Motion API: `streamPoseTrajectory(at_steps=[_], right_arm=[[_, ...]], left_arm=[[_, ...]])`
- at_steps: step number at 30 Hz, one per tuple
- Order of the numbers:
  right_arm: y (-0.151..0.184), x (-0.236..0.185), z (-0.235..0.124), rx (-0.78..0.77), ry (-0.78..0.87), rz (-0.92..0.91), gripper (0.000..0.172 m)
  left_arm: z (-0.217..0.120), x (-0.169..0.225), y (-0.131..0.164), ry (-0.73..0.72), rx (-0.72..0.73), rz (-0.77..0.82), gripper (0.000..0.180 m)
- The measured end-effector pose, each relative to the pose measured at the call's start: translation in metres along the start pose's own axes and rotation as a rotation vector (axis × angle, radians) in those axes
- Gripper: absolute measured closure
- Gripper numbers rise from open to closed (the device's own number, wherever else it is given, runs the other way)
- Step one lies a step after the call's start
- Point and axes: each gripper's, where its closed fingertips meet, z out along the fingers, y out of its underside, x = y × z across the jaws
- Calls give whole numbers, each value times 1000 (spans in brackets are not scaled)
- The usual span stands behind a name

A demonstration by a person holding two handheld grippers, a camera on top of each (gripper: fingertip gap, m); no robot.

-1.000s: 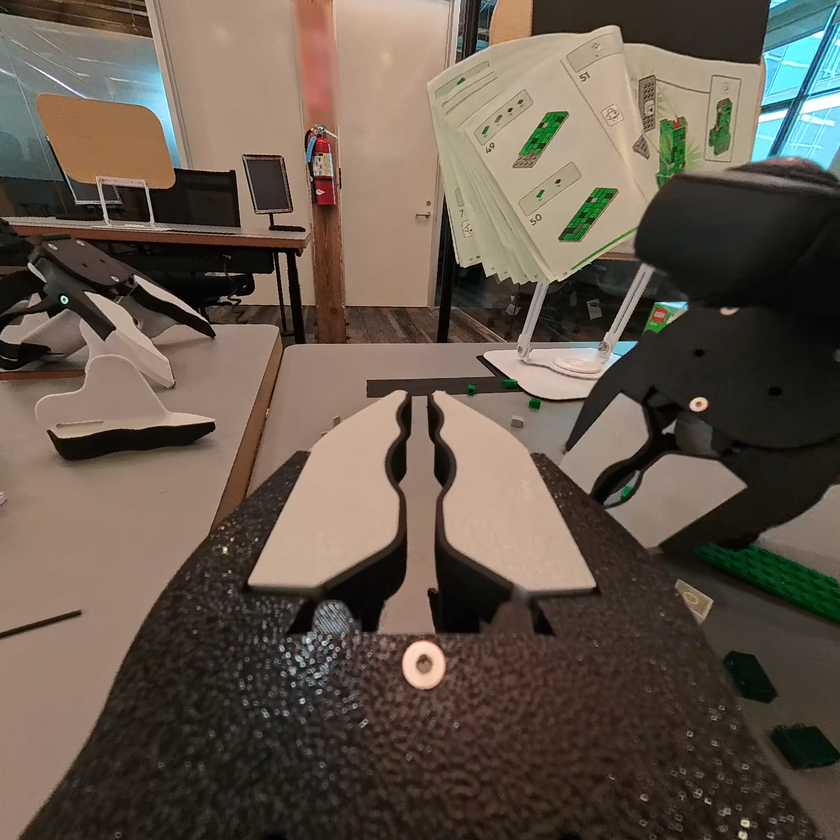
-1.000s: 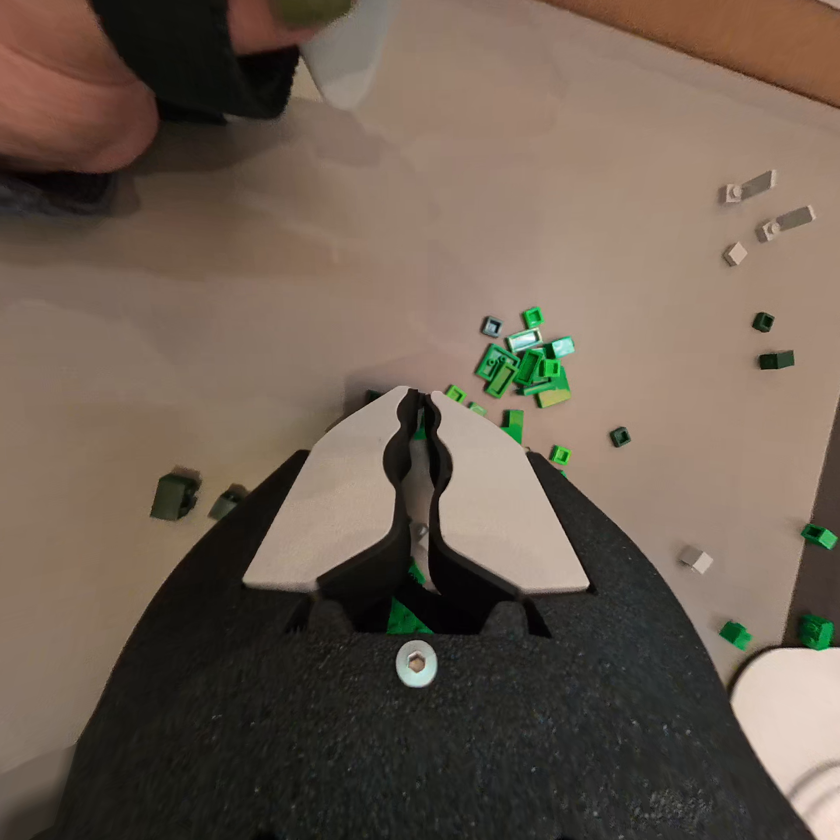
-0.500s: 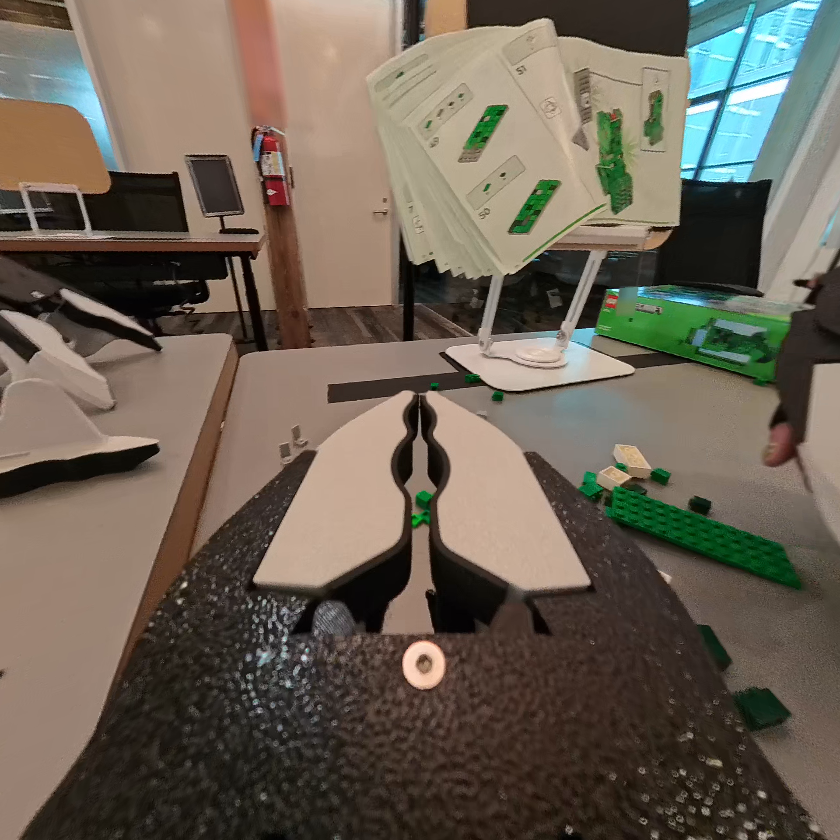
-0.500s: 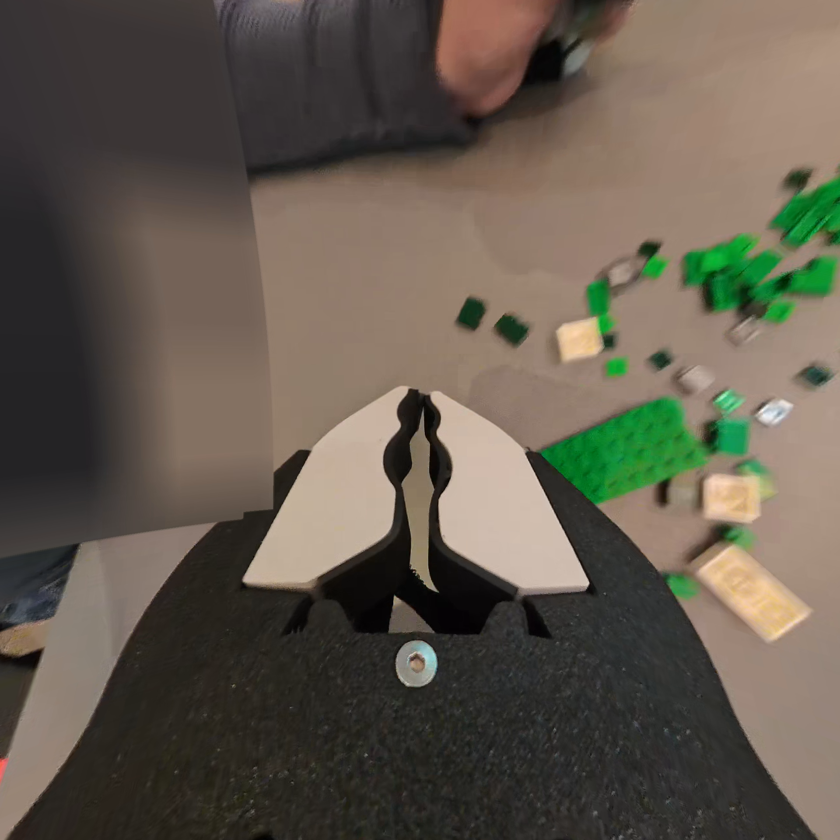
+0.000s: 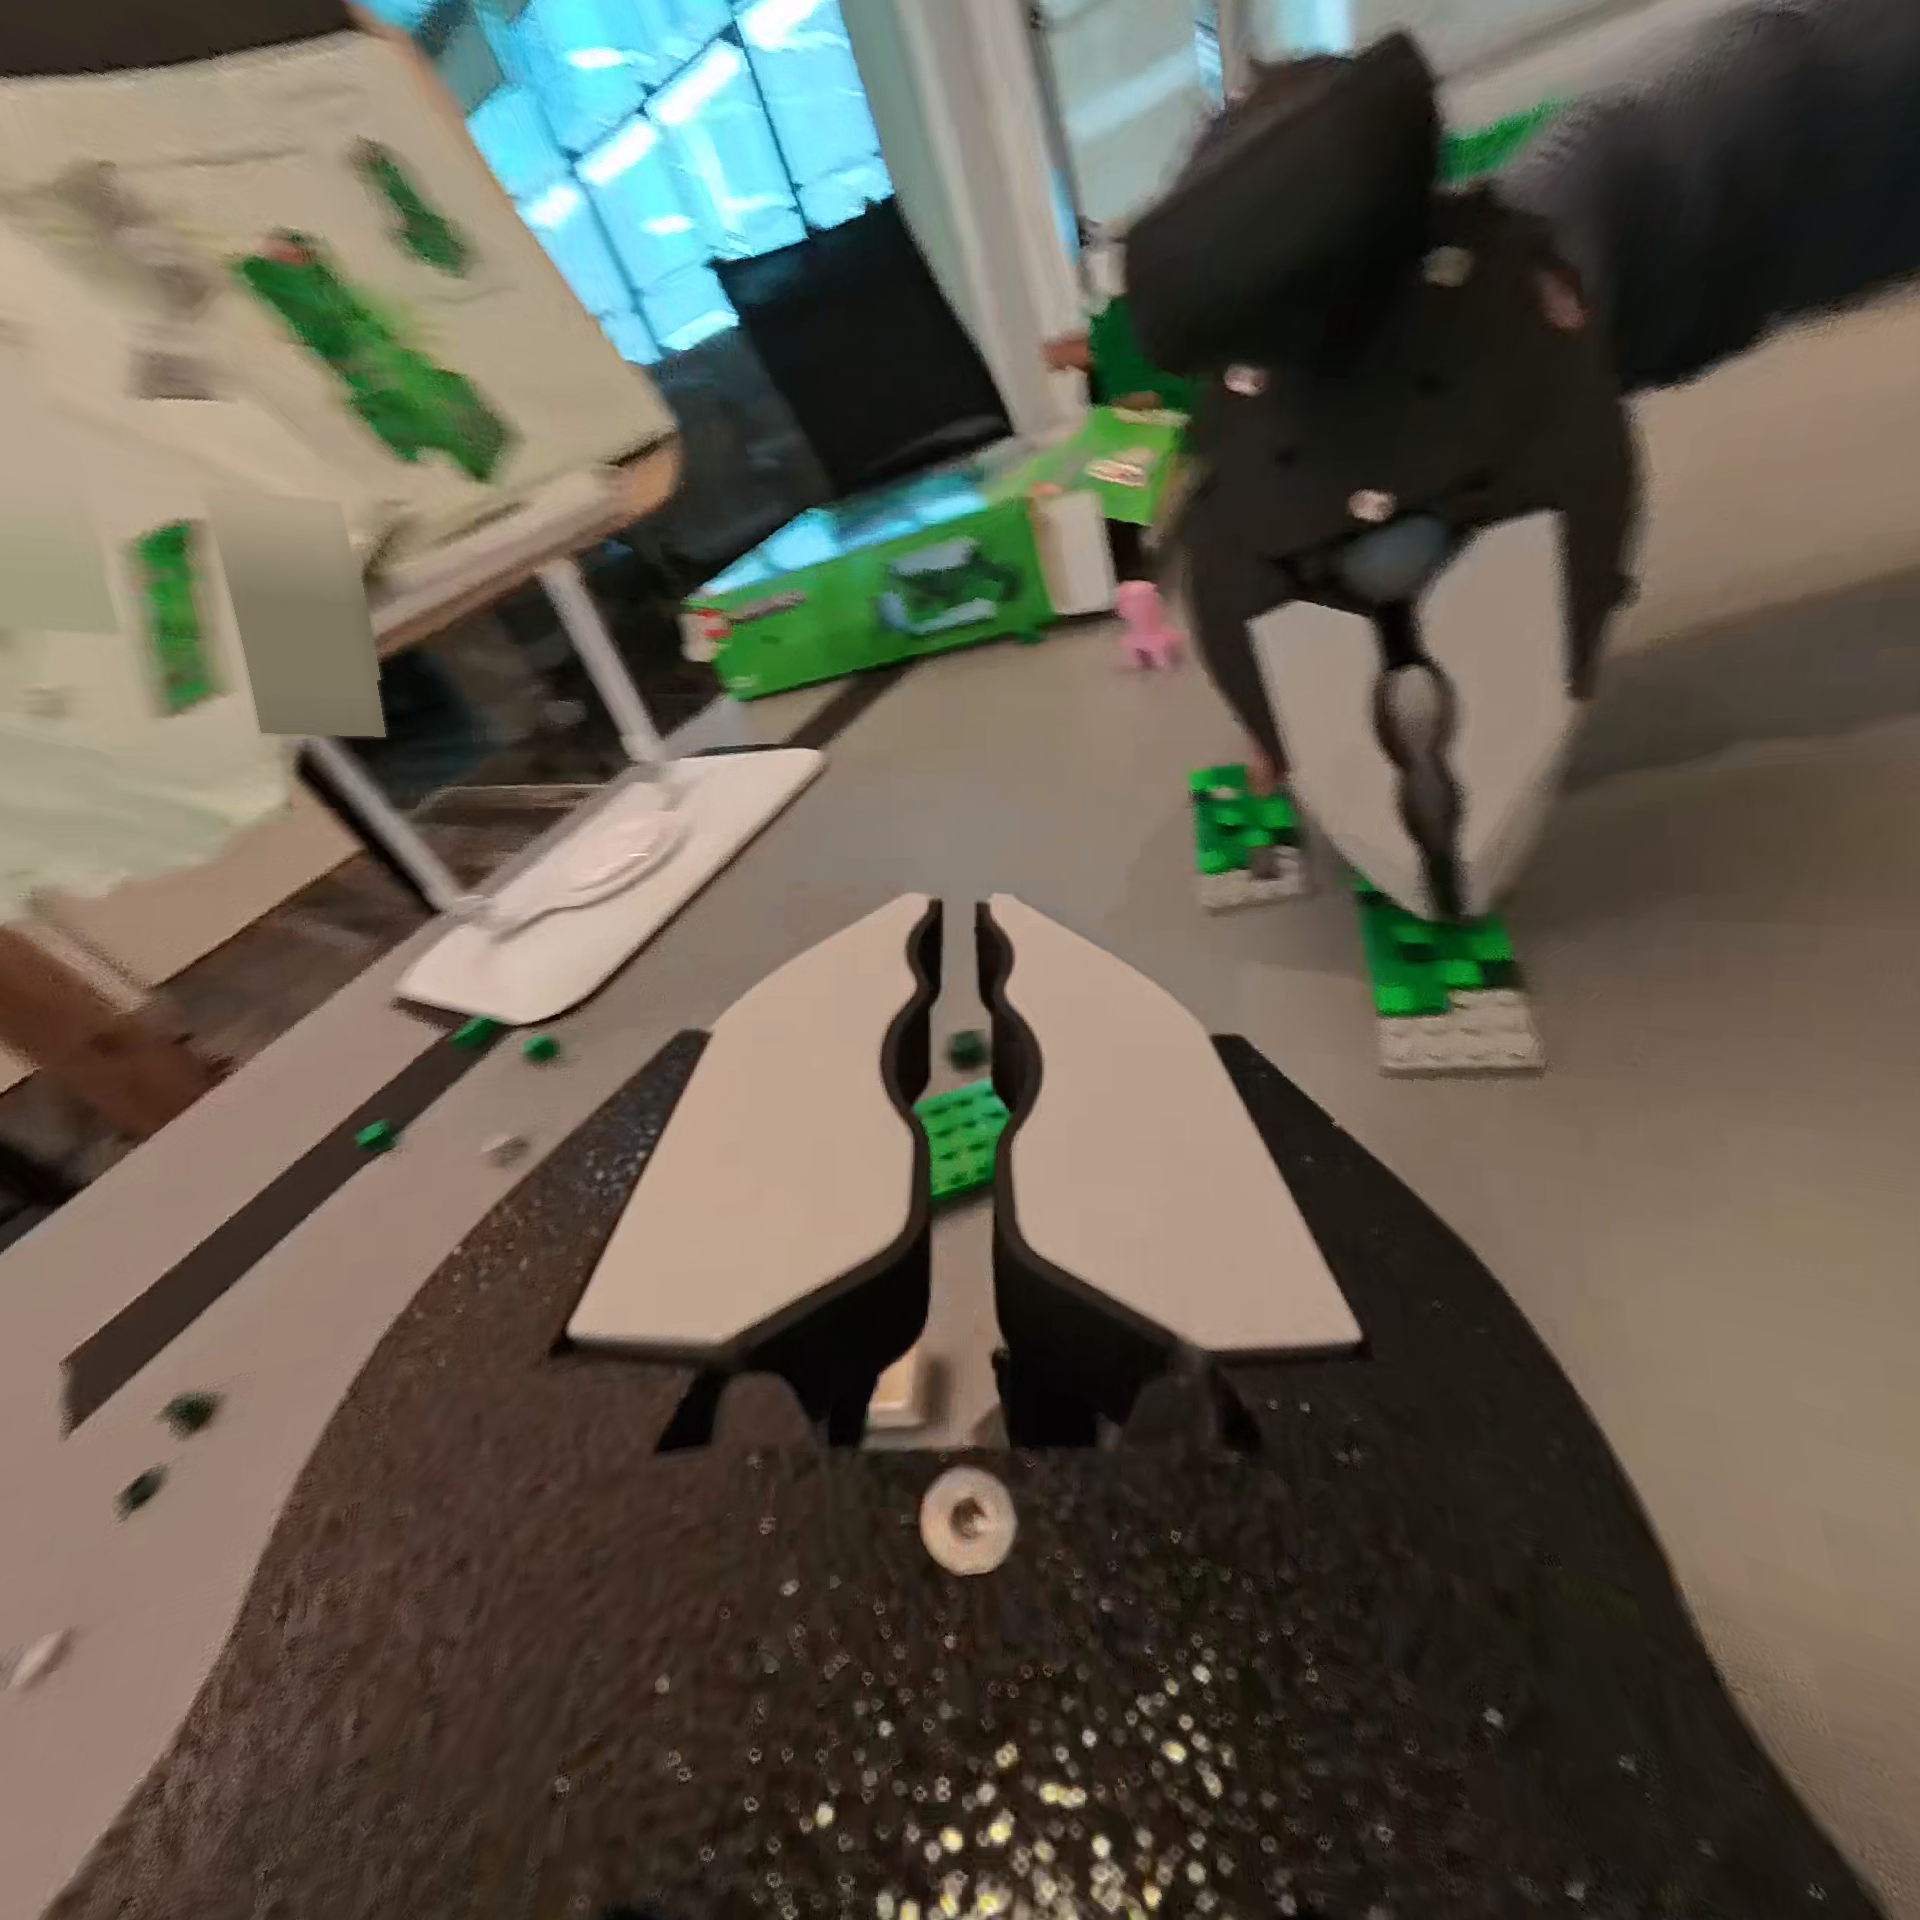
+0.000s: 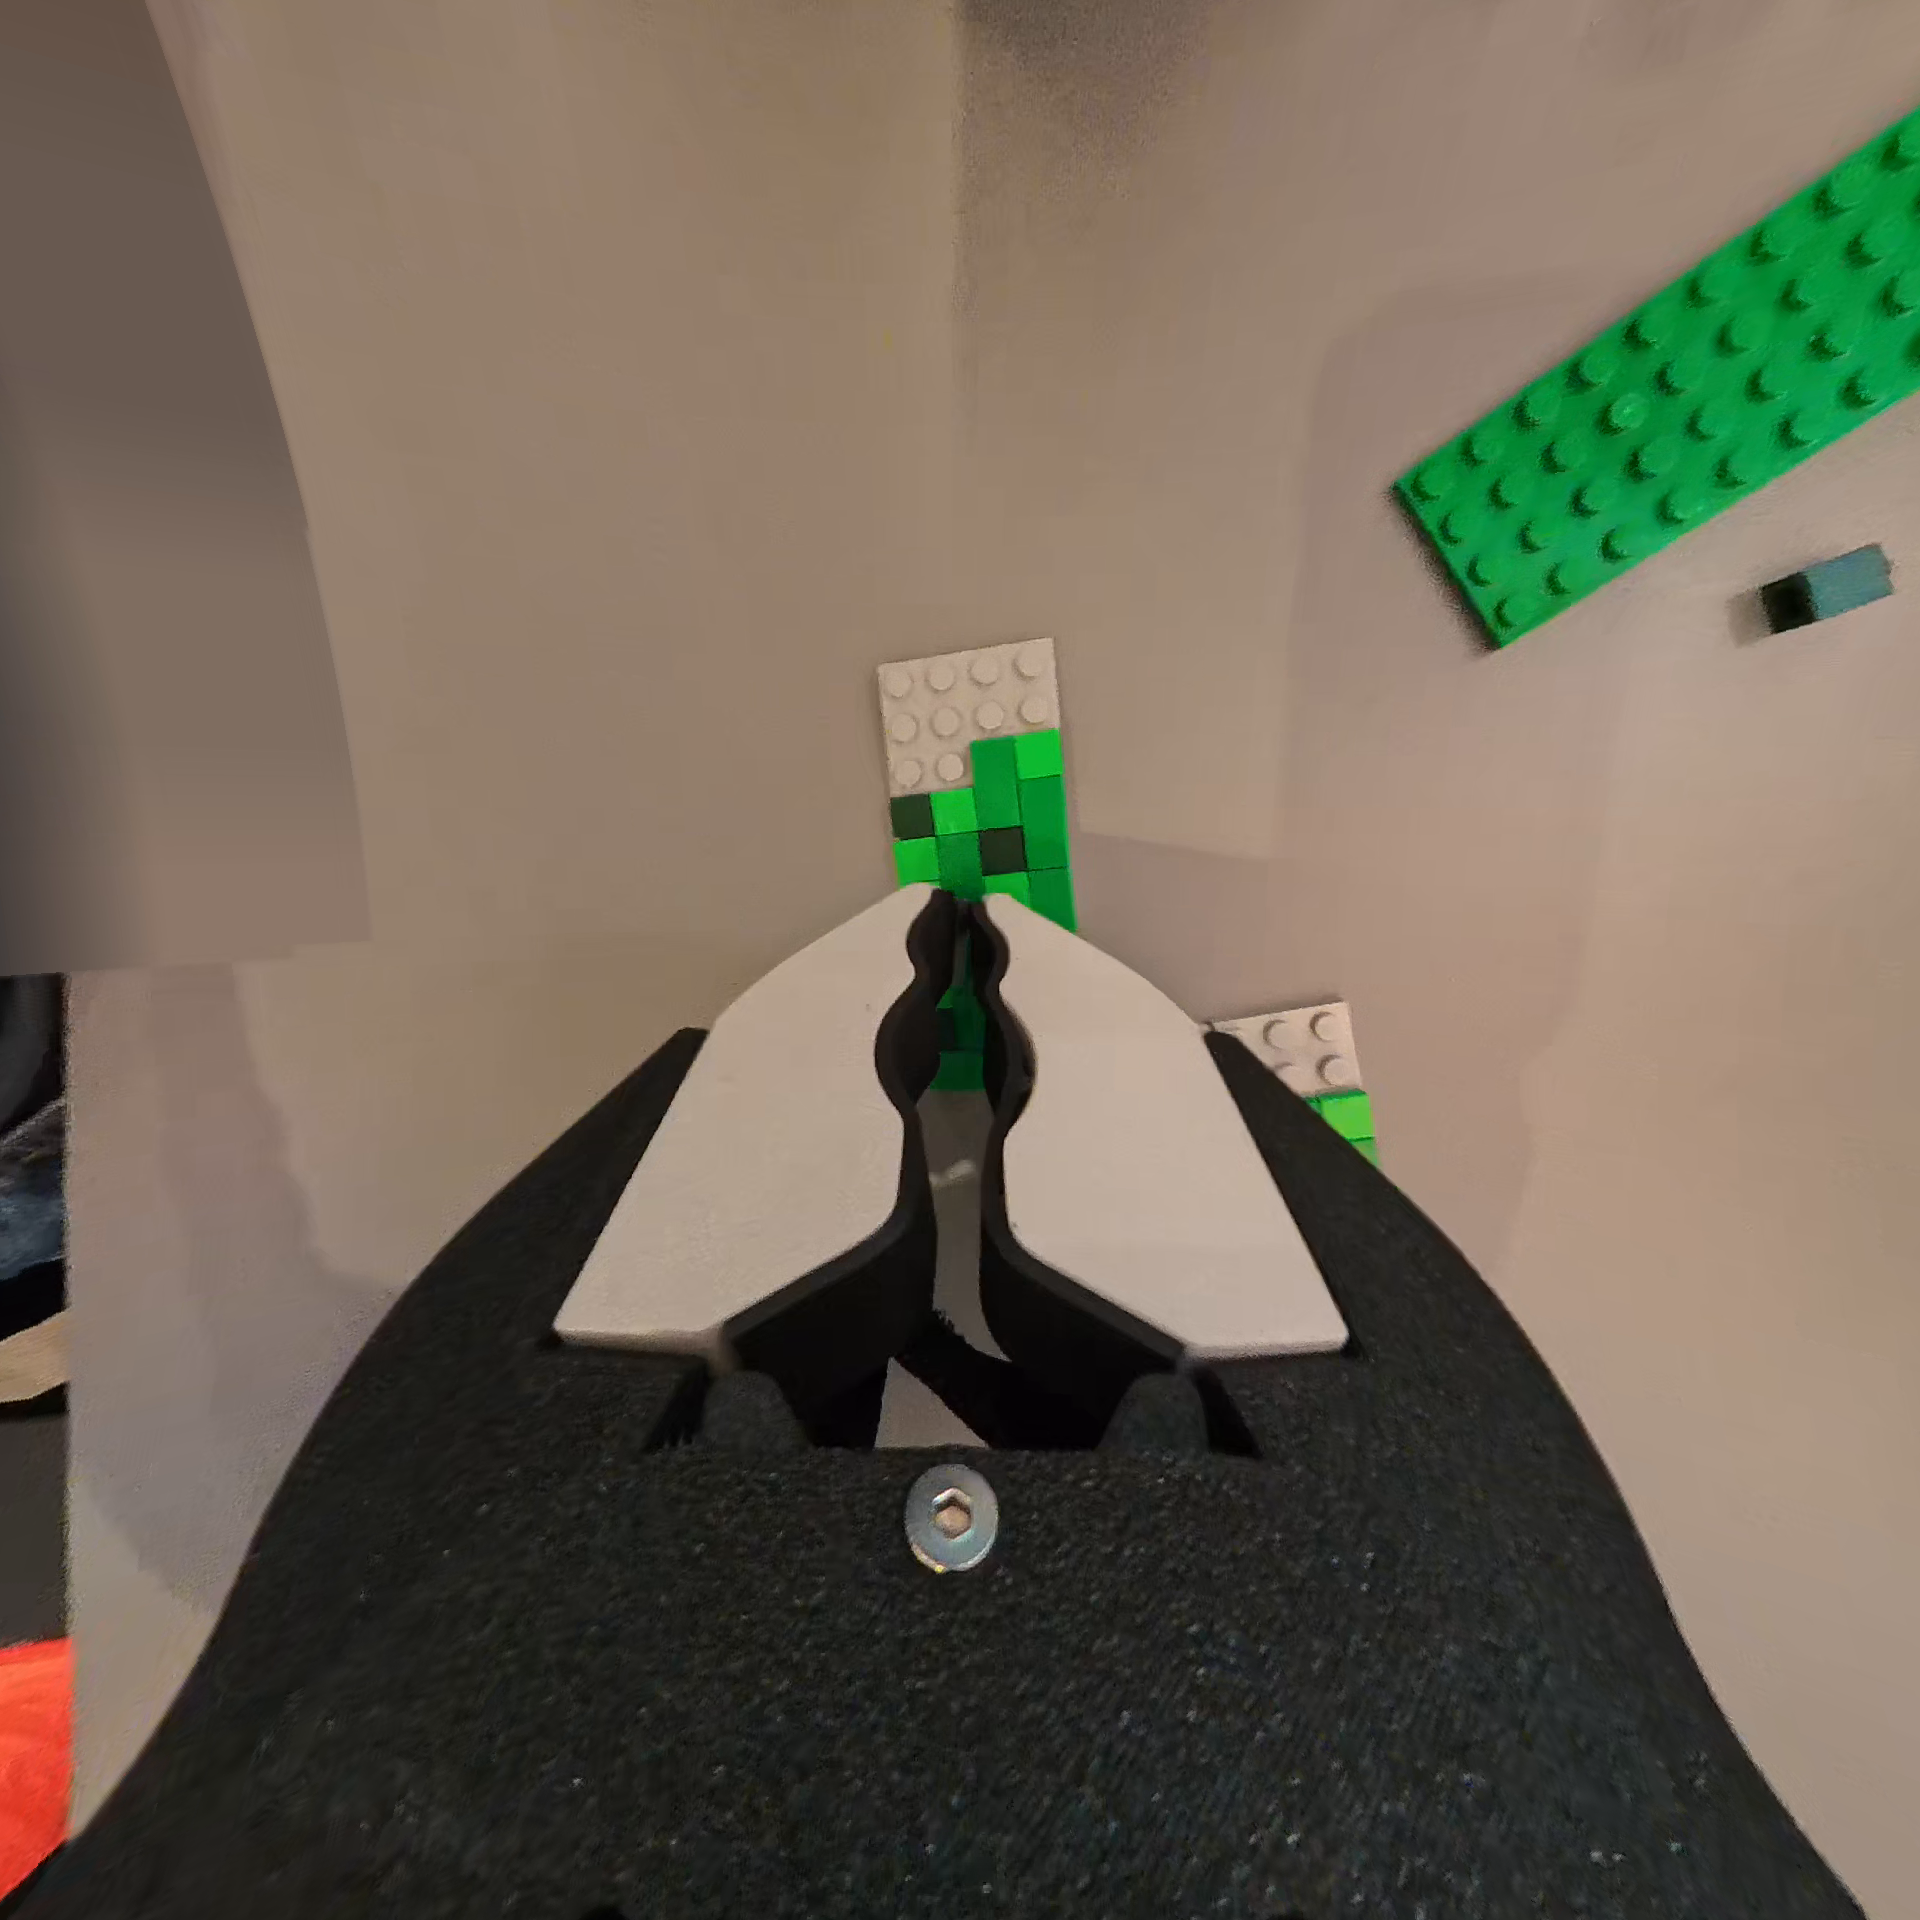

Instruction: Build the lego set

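The right gripper [image 6: 961, 902] points down at a grey table [image 6: 623, 520], its fingertips pressed together with nothing visible between them. The tips sit at the near end of a small grey studded plate [image 6: 966, 696] that is partly covered with smooth tiles in light, mid and dark green, laid in a blocky checker pattern; the far end of the plate is bare, with ten studs showing. The left wrist view shows the same gripper [image 5: 1444, 899] with its tips down on the tiled end of that plate [image 5: 1455, 1023].

A second grey plate [image 6: 1304, 1049] of the same kind, also partly tiled in green, lies just to the right of the right gripper, mostly hidden behind it. That makes two tiled plates.

One long bright-green studded plate [image 6: 1683, 395] lies well off to the upper right, and a single small dark block [image 6: 1829, 603] sits just below it.

The left gripper [image 5: 958, 914] hangs above the table with a narrow slit between its fingertips and nothing in it. Below it, on the table, lie a small green plate [image 5: 961, 1138] and a dark green piece [image 5: 966, 1047]. A white stand [image 5: 623, 862] carrying an open booklet [image 5: 260, 312] stands to its left, with a green box [image 5: 883, 592] farther back.
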Motion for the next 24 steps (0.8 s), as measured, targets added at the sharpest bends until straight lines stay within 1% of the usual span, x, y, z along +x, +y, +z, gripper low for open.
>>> streamPoseTrajectory(at_steps=[4, 8, 11, 14, 16, 21, 24], right_arm=[[1, 6, -6, 59, 90, -4, 167], [2, 3, -19, 147, 219, -20, 166], [3, -5, -16, 172, 281, -52, 163], [6, -2, -11, 143, 364, -97, 161], [5, -2, -8, 147, 370, -98, 160], [7, -5, -4, 149, 330, -76, 159], [10, -2, -2, 119, 340, -90, 160]], left_arm=[[15, 45, 8, 204, -101, 34, 168], [19, 87, 19, 425, -222, -22, 150], [22, 112, 32, 527, -345, -38, 137], [25, 124, 42, 526, -424, 33, 133], [26, 126, 48, 506, -456, 67, 133], [27, 125, 50, 501, -489, -13, 125], [27, 126, 52, 517, -505, -58, 127]])
